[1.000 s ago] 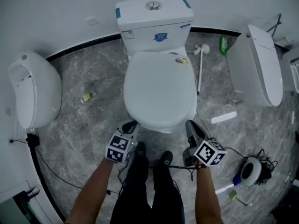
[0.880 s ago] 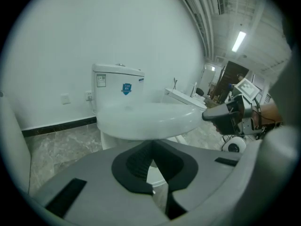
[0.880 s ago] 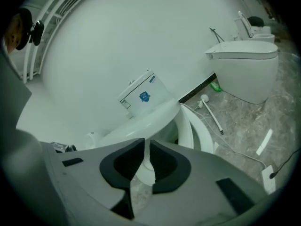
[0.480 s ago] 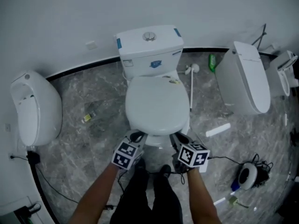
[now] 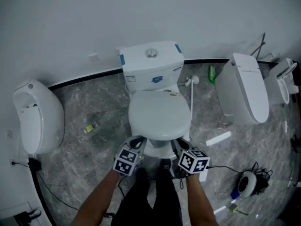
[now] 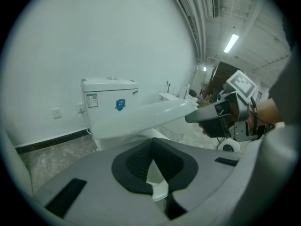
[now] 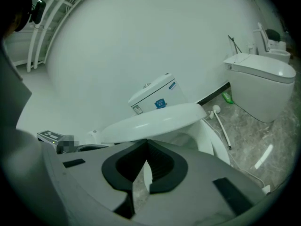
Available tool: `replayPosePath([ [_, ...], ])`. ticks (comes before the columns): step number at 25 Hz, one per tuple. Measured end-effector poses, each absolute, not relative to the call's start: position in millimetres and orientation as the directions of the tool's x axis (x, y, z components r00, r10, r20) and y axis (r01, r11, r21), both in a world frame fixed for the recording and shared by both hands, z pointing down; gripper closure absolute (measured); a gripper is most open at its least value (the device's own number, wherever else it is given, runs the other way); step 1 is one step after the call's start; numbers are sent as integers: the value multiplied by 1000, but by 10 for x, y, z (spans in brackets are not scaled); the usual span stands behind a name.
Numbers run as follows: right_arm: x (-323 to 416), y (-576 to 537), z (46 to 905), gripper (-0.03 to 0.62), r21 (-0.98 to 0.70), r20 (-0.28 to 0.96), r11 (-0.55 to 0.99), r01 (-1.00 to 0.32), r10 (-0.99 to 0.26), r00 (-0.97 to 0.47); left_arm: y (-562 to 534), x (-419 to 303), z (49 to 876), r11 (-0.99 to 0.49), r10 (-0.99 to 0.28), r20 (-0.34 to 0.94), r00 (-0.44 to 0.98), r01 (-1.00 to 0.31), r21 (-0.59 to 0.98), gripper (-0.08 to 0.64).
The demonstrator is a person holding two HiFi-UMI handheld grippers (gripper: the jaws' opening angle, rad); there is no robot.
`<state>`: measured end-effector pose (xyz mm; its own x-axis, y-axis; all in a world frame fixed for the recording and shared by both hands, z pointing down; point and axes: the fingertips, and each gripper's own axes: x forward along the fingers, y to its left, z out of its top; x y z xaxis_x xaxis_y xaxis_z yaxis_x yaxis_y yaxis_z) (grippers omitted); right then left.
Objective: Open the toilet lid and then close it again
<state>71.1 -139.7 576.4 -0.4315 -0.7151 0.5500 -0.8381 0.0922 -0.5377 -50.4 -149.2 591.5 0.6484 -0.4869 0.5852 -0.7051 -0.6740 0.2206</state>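
Person wears black trousers and black shoes; forearms bare. The left gripper and right gripper match: grey moulded bodies and black ribbed jaws, each topped by a white cube printed with black square markers. A thin black cable trails off the right one, a silvery bracket sits under its cube, and its jaws have just been closing, nothing between them.
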Motion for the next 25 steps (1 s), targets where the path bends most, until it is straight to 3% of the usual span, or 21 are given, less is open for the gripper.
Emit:
replayPosePath([
  [15,790,-2014,5153,580,-569,482,209,-795,-698,-529,-2221,-1124,5327,-499,-690,580,434,-865,54,554],
  [25,823,-2372,4942,580,-577,464,231,-783,-696,-548,-2756,-960,5062,-527,-696,565,444,-849,19,554],
])
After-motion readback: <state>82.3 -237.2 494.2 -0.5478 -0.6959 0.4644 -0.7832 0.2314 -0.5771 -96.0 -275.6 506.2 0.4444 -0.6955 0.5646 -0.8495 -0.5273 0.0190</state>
